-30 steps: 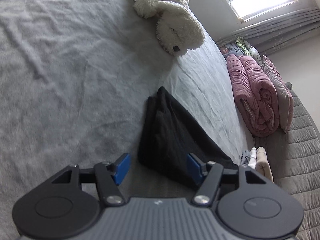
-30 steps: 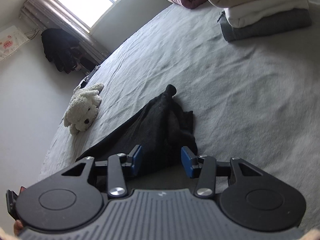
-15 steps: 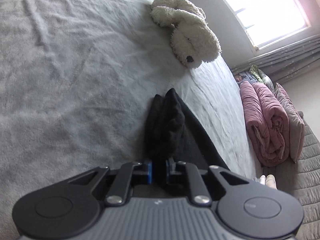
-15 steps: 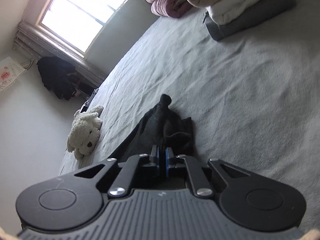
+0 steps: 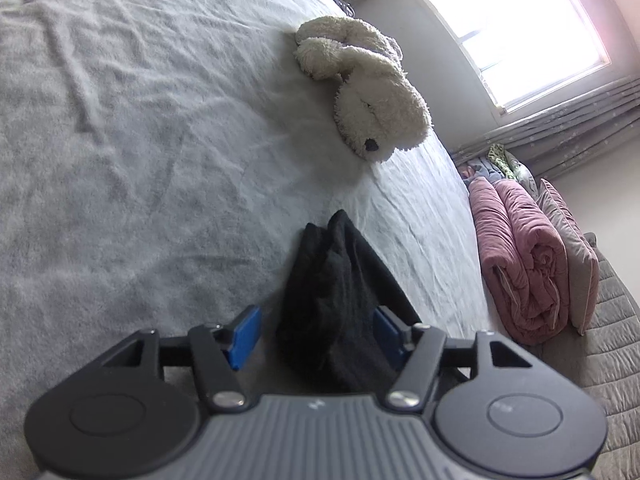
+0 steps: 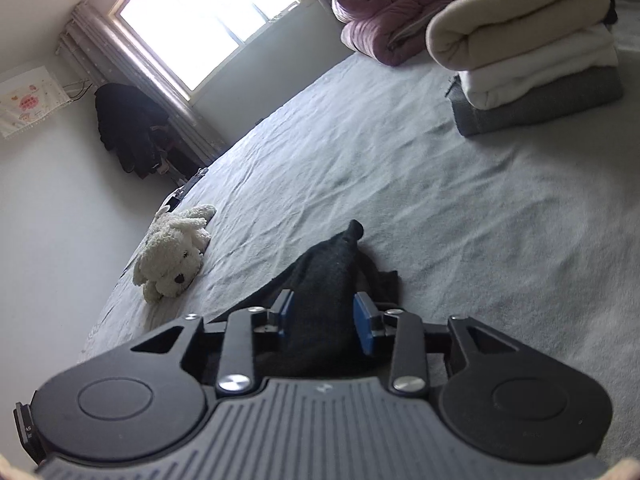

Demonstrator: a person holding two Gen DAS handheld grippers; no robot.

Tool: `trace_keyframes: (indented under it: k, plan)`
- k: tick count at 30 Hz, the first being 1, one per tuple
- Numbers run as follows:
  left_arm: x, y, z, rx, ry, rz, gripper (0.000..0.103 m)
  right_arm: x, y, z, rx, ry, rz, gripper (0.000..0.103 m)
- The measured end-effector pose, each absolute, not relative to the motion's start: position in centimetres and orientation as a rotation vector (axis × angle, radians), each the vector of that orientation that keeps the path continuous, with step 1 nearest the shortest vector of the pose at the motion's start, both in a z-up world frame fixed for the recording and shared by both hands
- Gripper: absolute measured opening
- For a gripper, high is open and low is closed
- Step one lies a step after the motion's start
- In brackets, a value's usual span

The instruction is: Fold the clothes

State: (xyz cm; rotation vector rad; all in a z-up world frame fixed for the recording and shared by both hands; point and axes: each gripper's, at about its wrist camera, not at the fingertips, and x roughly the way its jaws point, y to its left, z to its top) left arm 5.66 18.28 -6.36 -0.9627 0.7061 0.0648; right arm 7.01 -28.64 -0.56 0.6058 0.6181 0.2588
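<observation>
both sets of jaws opening, released. black garment (image 5: 340,304) bunched between each pair. lying on bed (image 5: 140,140).

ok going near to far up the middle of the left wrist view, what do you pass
left gripper with jaws opening around the cloth → black garment bunched on the grey bedsheet → white plush dog → window

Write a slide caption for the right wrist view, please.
Right gripper opening around black cloth garment on grey bed sheet.
</observation>
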Motion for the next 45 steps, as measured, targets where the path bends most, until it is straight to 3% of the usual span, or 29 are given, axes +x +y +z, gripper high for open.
trace_keyframes:
  k: [2, 4, 5, 16, 25, 27, 28, 31, 32, 35, 38, 45]
  plan:
    - [6.2, 18.0, -6.6, -0.955, 0.692, 0.059, 0.063, 7.4, -27.7, -0.4, 0.589, 0.623, 0.280, 0.038]
    - [6.6, 17.6, -6.7, -0.938, 0.674, 0.057, 0.053, 7.8, -26.7, -0.5, 0.577, 0.626, 0.298, 0.038]
    - [6.9, 17.3, -6.9, -0.914, 0.682, 0.051, 0.006, 7.9, -26.2, -0.5, 0.572, 0.627, 0.306, 0.038]
    - [6.8, 15.1, -2.2, -0.760, 0.549, 0.006, 0.007, 11.6, -20.1, -0.9, 0.506, 0.661, 0.448, 0.037]
    - [7.3, 13.3, -0.5, -0.672, 0.513, -0.059, 0.007, 16.8, -14.4, -4.2, 0.497, 0.787, 0.492, 0.024]
    - [7.3, 13.0, 0.0, -0.668, 0.504, -0.080, 0.007, 17.9, -13.5, -5.1, 0.493, 0.813, 0.484, 0.018]
    - [7.3, 12.8, 0.2, -0.667, 0.500, -0.091, 0.007, 18.4, -13.2, -5.4, 0.495, 0.818, 0.482, 0.009]
    - [7.6, 12.0, 1.0, -0.666, 0.490, -0.126, 0.007, 19.4, -12.9, -5.8, 0.513, 0.821, 0.483, 0.007]
    - [7.7, 11.6, 1.4, -0.666, 0.487, -0.140, 0.007, 19.6, -13.1, -5.6, 0.526, 0.827, 0.485, 0.007]
    - [8.5, 10.2, 2.4, -0.673, 0.479, -0.197, 0.007, 19.4, -14.8, -4.7, 0.585, 0.823, 0.511, 0.025]
    - [9.6, 8.0, 3.2, -0.677, 0.482, -0.268, 0.007, 18.5, -17.9, -3.9, 0.684, 0.817, 0.522, 0.036]
    - [11.6, 1.9, 2.9, -0.663, 0.532, -0.394, 0.008, 16.4, -25.6, -3.3, 0.918, 0.817, 0.501, 0.041]
